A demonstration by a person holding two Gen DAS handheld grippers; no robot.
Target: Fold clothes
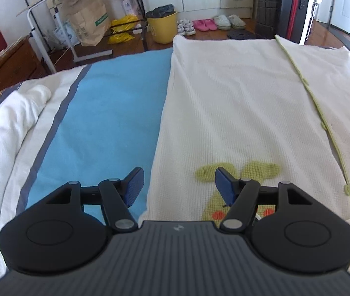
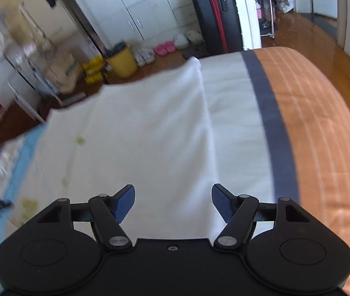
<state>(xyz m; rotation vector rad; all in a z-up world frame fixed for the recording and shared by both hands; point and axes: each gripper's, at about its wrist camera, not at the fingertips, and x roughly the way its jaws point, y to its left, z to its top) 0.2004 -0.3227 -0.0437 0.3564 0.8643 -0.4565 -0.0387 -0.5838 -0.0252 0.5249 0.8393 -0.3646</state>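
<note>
2 empty, spread grippers (left (image 1: 179,185), right (image 2: 173,203)) hover over a cream garment (image 1: 236,103) on the striped bed (image 1: 101,113).

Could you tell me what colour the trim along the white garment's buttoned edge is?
Light green trim, clearest in the left wrist view.

Bed (image 1: 105,113) with clothes laid on it.
Cover in bands: white, grey stripe, blue, then white, grey, orange (image 2: 322,135) at far right. Cream garment (image 1: 236,113) lies flat right of the blue band; white bundle (image 1: 9,120) crumpled at left edge.
</note>
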